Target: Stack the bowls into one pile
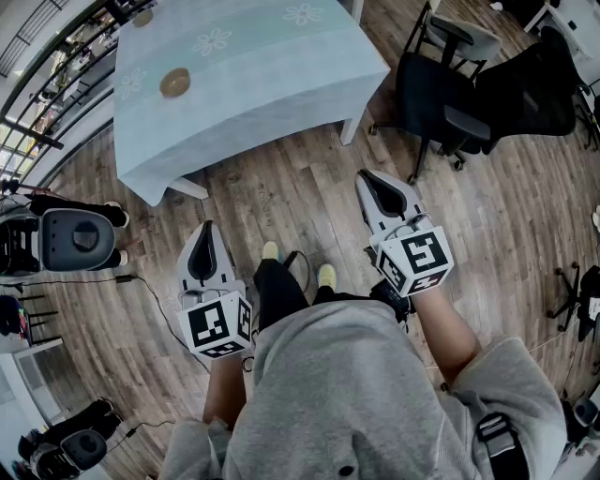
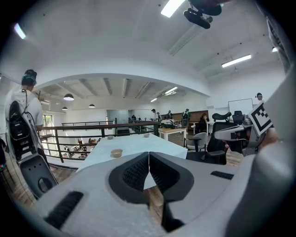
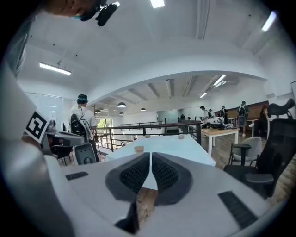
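Note:
A table with a pale blue cloth (image 1: 281, 84) stands ahead of me across the wooden floor. One brown bowl (image 1: 174, 82) sits near its left edge, and a second bowl (image 1: 142, 17) lies further back. The left gripper view shows the near bowl (image 2: 116, 152) and two small ones (image 2: 110, 137) (image 2: 146, 135) far behind it. The same near bowl (image 3: 138, 149) appears in the right gripper view. My left gripper (image 1: 208, 227) and right gripper (image 1: 367, 175) hover over the floor, well short of the table. Both are shut and hold nothing.
Black office chairs (image 1: 441, 94) stand right of the table. A grey machine (image 1: 75, 239) sits on the floor at the left, beside a railing (image 1: 37, 84). A person with a backpack (image 2: 25, 111) stands at the left. Wooden floor lies between me and the table.

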`<state>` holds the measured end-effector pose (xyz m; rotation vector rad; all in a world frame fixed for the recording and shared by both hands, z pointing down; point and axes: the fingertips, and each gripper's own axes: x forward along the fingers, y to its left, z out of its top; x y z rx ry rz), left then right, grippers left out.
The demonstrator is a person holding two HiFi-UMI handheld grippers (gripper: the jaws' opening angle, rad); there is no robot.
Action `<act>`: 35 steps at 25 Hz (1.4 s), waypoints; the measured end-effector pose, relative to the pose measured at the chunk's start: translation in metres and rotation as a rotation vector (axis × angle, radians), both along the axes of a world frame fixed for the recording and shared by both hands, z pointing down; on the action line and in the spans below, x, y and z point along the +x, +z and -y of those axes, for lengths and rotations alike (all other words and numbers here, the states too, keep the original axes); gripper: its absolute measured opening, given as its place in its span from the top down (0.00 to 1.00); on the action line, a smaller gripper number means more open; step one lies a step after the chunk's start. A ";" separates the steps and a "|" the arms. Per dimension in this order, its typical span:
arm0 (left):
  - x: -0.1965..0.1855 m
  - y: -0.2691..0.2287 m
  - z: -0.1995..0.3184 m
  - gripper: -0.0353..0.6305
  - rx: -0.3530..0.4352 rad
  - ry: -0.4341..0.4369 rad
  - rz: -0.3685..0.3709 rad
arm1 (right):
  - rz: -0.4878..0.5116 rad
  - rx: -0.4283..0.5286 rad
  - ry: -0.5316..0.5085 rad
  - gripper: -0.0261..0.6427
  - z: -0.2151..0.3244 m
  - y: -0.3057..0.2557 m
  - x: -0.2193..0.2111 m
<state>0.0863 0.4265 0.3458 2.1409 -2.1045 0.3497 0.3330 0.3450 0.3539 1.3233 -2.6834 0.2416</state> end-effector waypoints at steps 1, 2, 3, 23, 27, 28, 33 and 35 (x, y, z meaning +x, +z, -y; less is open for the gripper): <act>0.000 0.000 -0.004 0.92 -0.001 0.000 -0.001 | 0.001 0.001 0.002 0.91 -0.004 0.000 0.002; 0.001 0.001 -0.009 0.92 -0.003 0.000 -0.004 | 0.001 0.002 0.003 0.91 -0.009 -0.001 0.003; 0.003 0.003 -0.013 0.92 -0.005 0.000 -0.008 | 0.000 0.002 0.002 0.91 -0.012 -0.001 0.005; 0.025 -0.005 -0.008 0.92 0.060 0.041 -0.036 | 0.079 0.034 0.019 0.91 -0.031 -0.011 0.006; 0.032 -0.007 -0.006 0.92 0.060 0.055 -0.027 | 0.111 0.037 -0.019 0.91 -0.034 -0.014 0.003; 0.033 -0.007 -0.005 0.92 0.057 0.054 -0.023 | 0.119 0.036 -0.020 0.91 -0.034 -0.014 0.003; 0.042 -0.007 0.001 0.92 0.057 0.073 -0.020 | 0.141 0.018 -0.019 0.91 -0.033 -0.013 0.000; 0.046 -0.007 0.006 0.92 0.065 0.088 -0.033 | 0.151 0.015 -0.038 0.91 -0.032 -0.013 -0.003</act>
